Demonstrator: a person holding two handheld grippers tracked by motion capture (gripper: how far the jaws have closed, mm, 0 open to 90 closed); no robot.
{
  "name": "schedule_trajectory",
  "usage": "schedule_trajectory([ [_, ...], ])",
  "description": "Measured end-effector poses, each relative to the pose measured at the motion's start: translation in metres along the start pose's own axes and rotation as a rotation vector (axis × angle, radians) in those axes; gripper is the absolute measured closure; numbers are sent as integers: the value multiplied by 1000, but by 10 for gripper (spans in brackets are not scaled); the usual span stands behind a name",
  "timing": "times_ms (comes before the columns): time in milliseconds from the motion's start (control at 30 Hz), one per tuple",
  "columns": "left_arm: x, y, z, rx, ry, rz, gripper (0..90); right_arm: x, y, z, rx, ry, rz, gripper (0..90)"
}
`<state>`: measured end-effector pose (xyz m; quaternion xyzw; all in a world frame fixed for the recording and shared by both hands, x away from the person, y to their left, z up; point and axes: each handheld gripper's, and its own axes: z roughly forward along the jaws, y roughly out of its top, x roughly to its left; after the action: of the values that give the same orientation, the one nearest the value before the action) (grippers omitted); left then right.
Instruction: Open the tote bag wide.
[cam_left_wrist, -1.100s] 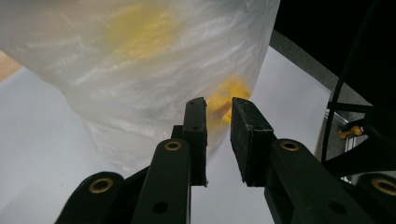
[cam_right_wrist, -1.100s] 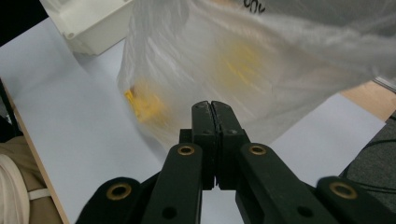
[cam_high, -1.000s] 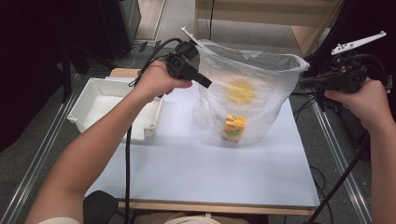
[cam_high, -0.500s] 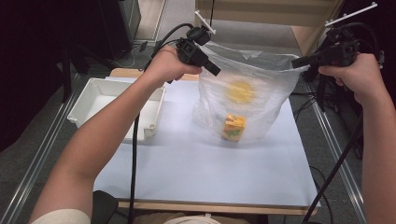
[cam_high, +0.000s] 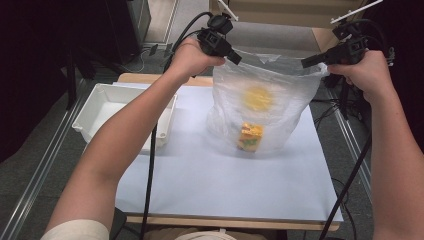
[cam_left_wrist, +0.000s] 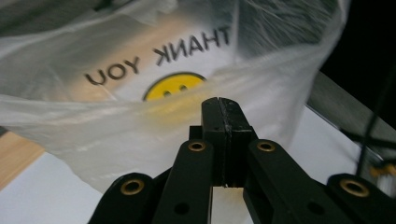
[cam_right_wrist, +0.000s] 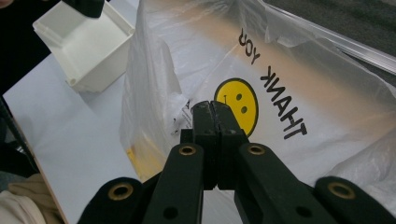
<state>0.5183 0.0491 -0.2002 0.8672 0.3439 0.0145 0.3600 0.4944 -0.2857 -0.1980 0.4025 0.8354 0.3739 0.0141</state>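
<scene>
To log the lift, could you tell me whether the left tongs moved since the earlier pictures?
Yes. The left tongs, shut on the plastic bag, went up and away from the white tray.

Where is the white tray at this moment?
In the high view the white tray sits at the left edge of the table, left of the plastic bag and partly under the person's left forearm.

A translucent white plastic bag (cam_high: 265, 107) stands upright on the far half of the table, its mouth stretched wide and lifted at two opposite rim edges. A yellow smiley face (cam_right_wrist: 237, 105) and the words "THANK YOU" (seen mirrored through the film) mark one wall. Inside, on the bottom, sits a small yellow-and-orange box (cam_high: 251, 136), its print too blurred to read.
</scene>
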Motion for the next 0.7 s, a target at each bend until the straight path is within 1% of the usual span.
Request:
schedule_trajectory([
  [33, 0, 0, 0, 0, 0, 0, 900, 0, 0, 0, 0, 0, 0, 900],
  [67, -4, 4, 4, -11, 40, -22, 900, 1, 1, 3, 1, -6, -1, 900],
  [100, -5, 6, 7, -19, 50, -36, 900, 1, 1, 4, 2, -8, -2, 900],
  [133, -6, 8, 10, -20, 68, -48, 900, 2, 1, 5, 0, -8, -2, 900],
  [167, -6, 8, 10, -20, 68, -48, 900, 2, 1, 5, 0, -8, -2, 900],
  [200, -6, 13, 15, -22, 105, -77, 900, 3, 3, 7, -2, -13, -5, 900],
  [233, -5, 15, 18, -24, 125, -92, 900, 4, 3, 8, -2, -18, -4, 900],
  [267, -5, 15, 18, -24, 125, -92, 900, 5, 4, 9, -6, -24, -5, 900],
  [300, -4, 17, 20, -34, 149, -109, 900, 5, 4, 9, -6, -24, -5, 900],
  [333, -2, 20, 24, -40, 172, -135, 900, 6, 5, 10, -12, -35, -7, 900],
  [367, -2, 20, 24, -40, 172, -135, 900, 6, 5, 10, -12, -35, -7, 900],
  [400, -2, 23, 28, -41, 204, -137, 900, 7, 5, 13, -20, -47, -7, 900],
  [467, -2, 26, 32, -33, 218, -149, 900, 7, 5, 15, -30, -53, -5, 900],
  [500, -2, 27, 34, -29, 235, -145, 900, 8, 5, 18, -32, -55, -1, 900],
  [533, -3, 29, 37, -23, 247, -146, 900, 7, 5, 20, -30, -55, -2, 900],
  [600, -3, 30, 40, -17, 253, -144, 900, 8, 5, 24, -20, -61, -5, 900],
  [633, -3, 31, 44, -7, 272, -143, 900, 8, 6, 26, -17, -61, -5, 900],
  [667, -3, 31, 44, -7, 272, -143, 900, 8, 6, 26, -17, -61, -5, 900],
  [700, -3, 32, 50, 3, 289, -149, 900, 8, 6, 29, -19, -64, -2, 900],
])
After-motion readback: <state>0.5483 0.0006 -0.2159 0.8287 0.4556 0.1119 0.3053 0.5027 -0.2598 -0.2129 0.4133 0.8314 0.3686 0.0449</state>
